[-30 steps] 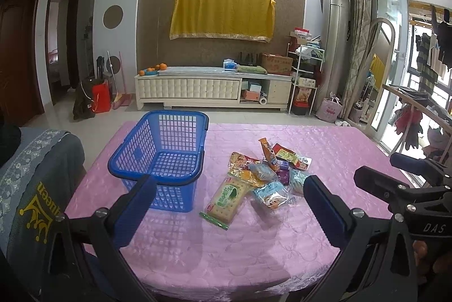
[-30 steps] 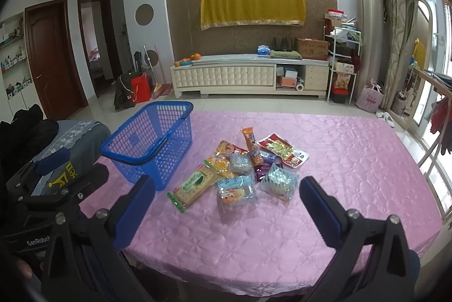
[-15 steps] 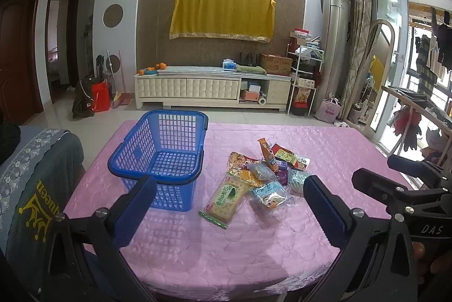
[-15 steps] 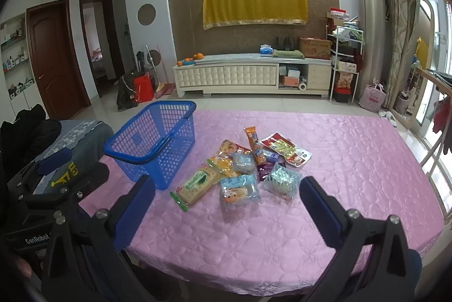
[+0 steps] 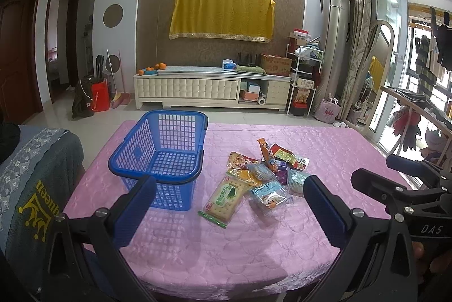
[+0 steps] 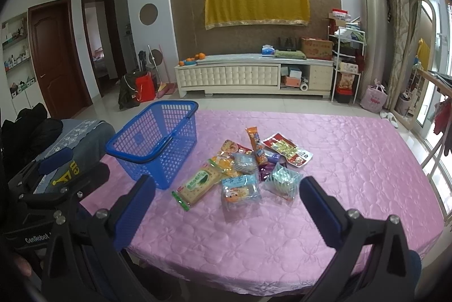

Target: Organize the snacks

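Many bright crinkly snack packets [image 5: 261, 177] lie heaped.

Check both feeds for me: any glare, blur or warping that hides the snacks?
Left wrist view: snacks sharp, evenly lit; fisheye bends the room edges, windows at right are bright. Right wrist view: snacks clear too; slight sheen on the wrappers, tablecloth unshadowed, corners vignetted black.

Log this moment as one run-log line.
stage: pre-grasp | left hand-held gripper: open, empty | right hand-held gripper: open, empty | blue basket: empty | snack pile: on pink tablecloth, right of basket
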A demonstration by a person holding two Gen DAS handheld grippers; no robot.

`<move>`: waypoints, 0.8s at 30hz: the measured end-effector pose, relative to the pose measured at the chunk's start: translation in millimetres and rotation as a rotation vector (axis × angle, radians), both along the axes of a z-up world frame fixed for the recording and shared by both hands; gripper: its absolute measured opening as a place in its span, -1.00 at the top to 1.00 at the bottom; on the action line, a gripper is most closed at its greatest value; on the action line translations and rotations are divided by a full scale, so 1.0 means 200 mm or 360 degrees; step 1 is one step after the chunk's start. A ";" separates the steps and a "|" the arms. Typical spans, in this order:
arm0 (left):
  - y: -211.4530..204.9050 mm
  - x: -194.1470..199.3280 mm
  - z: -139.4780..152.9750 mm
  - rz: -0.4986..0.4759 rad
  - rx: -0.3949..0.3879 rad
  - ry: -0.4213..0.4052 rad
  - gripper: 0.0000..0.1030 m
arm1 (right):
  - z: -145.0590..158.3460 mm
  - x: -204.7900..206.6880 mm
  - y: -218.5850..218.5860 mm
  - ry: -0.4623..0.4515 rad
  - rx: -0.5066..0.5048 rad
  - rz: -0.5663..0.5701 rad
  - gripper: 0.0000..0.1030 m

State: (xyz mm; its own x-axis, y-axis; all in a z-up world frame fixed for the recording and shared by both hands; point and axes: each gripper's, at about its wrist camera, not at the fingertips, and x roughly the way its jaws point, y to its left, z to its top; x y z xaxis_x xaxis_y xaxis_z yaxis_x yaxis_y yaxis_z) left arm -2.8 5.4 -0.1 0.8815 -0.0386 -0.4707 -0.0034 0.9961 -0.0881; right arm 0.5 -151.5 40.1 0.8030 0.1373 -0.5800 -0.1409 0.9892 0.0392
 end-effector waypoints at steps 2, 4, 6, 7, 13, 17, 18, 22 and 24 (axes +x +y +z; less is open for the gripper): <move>0.00 0.00 0.00 -0.0001 -0.0002 0.0001 -1.00 | 0.00 0.00 0.00 0.0006 0.0008 0.0000 -1.00; 0.00 0.00 0.00 -0.0001 0.0000 0.0000 -1.00 | -0.01 0.00 0.00 0.0011 0.0012 0.0007 -1.00; 0.01 0.00 0.00 -0.0004 -0.0009 0.0004 -1.00 | -0.01 0.00 0.01 0.0007 0.0008 0.0008 -1.00; 0.00 -0.01 0.00 -0.0002 -0.0008 0.0000 -1.00 | -0.01 0.00 0.01 0.0007 0.0010 0.0010 -1.00; 0.01 -0.02 0.00 -0.0001 -0.0006 -0.0002 -1.00 | -0.02 0.01 0.01 0.0019 0.0013 0.0028 -1.00; 0.02 -0.01 0.01 -0.0002 -0.0013 0.0000 -1.00 | -0.01 0.01 0.01 0.0019 0.0008 0.0028 -1.00; 0.02 -0.01 0.01 -0.0004 -0.0013 -0.0002 -1.00 | -0.01 0.02 0.01 0.0020 0.0012 0.0029 -1.00; 0.01 0.01 0.04 -0.0015 0.0003 -0.0007 -1.00 | 0.00 0.02 0.00 0.0012 0.0016 0.0032 -1.00; 0.00 0.03 0.05 -0.0024 0.0006 -0.0010 -1.00 | 0.02 0.04 -0.01 0.0008 0.0017 0.0033 -1.00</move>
State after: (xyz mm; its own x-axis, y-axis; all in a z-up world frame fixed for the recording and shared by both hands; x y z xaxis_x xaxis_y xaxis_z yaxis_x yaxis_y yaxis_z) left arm 3.8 6.1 9.5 0.8836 -0.0502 -0.4655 0.0121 0.9963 -0.0846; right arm 7.6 -152.8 43.7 0.7972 0.1600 -0.5821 -0.1610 0.9857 0.0506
